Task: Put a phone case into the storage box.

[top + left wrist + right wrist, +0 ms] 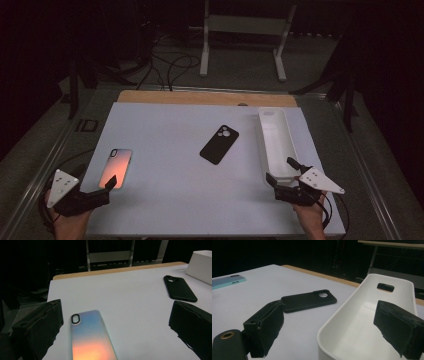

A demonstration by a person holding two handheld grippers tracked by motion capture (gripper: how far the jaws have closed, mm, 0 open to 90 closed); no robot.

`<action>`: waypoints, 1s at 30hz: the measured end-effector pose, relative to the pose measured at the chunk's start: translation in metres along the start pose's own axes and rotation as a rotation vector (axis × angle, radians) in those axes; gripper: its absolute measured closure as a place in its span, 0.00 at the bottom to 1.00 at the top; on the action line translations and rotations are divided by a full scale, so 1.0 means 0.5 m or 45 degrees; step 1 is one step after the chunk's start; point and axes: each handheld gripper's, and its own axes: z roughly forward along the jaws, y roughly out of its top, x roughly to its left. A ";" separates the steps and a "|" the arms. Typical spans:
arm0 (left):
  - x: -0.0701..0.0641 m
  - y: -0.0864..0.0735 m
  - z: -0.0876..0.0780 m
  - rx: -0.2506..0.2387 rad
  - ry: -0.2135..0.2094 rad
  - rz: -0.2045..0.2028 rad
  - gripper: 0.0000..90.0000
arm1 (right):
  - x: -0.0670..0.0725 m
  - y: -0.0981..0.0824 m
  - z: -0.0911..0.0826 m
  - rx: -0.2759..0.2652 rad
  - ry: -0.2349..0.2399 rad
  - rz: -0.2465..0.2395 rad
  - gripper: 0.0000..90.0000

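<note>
Two phone cases [114, 168] [219, 144], one white bin [276, 145].

Dim light falls from above on the pale table [170, 140], surroundings sink into black, and both gripper views blur their near jaws.

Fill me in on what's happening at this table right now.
A person works at a white table with a two-jaw gripper in each hand. The left gripper is open at the near end of an iridescent, orange-to-blue phone case, which lies flat on the table, not gripped. The right gripper, also open, straddles the near wall of a long white plastic bin that looks empty. A matte black phone case lies camera-side up mid-table, touched by nothing.
</note>
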 end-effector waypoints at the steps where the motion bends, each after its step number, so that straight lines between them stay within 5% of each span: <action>1: -0.002 0.000 0.001 0.005 0.004 0.011 0.00 | 0.000 0.000 0.000 -0.001 -0.001 0.001 0.10; 5: -0.006 0.001 0.005 0.016 0.007 0.023 0.00 | 0.000 0.000 0.001 -0.001 0.003 -0.002 0.10; 13: 0.002 0.010 0.025 0.145 0.055 -0.047 0.00 | 0.000 -0.002 0.003 0.015 -0.005 0.003 0.10; 30: 0.029 -0.008 0.090 0.383 0.111 -0.042 0.00 | -0.002 -0.001 0.008 0.014 -0.003 0.010 0.10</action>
